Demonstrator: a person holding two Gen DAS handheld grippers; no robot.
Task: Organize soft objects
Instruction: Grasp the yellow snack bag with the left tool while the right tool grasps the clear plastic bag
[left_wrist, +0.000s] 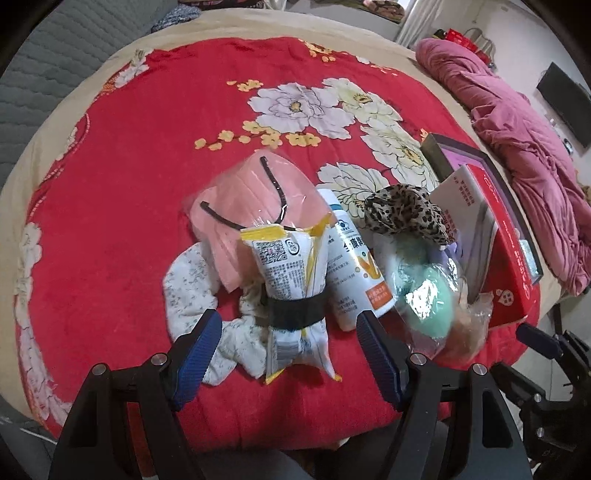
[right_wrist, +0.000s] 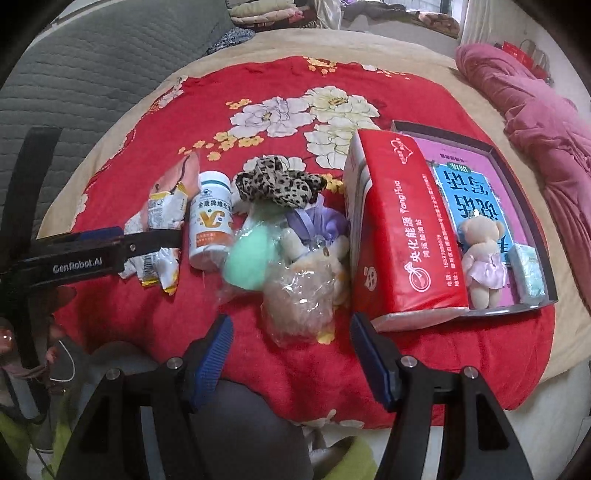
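Note:
On the red floral blanket (left_wrist: 110, 221) lies a row of items. My left gripper (left_wrist: 290, 332) is open, low over a snack packet (left_wrist: 291, 288) tied with a black band, which rests on a white floral cloth (left_wrist: 188, 288). A bag of pink masks (left_wrist: 247, 206) lies just beyond. My right gripper (right_wrist: 291, 343) is open, its fingertips just short of a beige puff in clear plastic (right_wrist: 299, 302). Past that sit a green puff (right_wrist: 247, 258), a small plush (right_wrist: 321, 258), a purple item (right_wrist: 325, 221) and a leopard scrunchie (right_wrist: 277, 184).
A white bottle (right_wrist: 210, 225) lies between the packet and the puffs. A red tissue pack (right_wrist: 402, 229) leans on a dark box (right_wrist: 517, 177) holding a book, a teddy bear (right_wrist: 484, 258) and a small tissue pack (right_wrist: 530, 273). A pink quilt (right_wrist: 535, 122) lies on the right.

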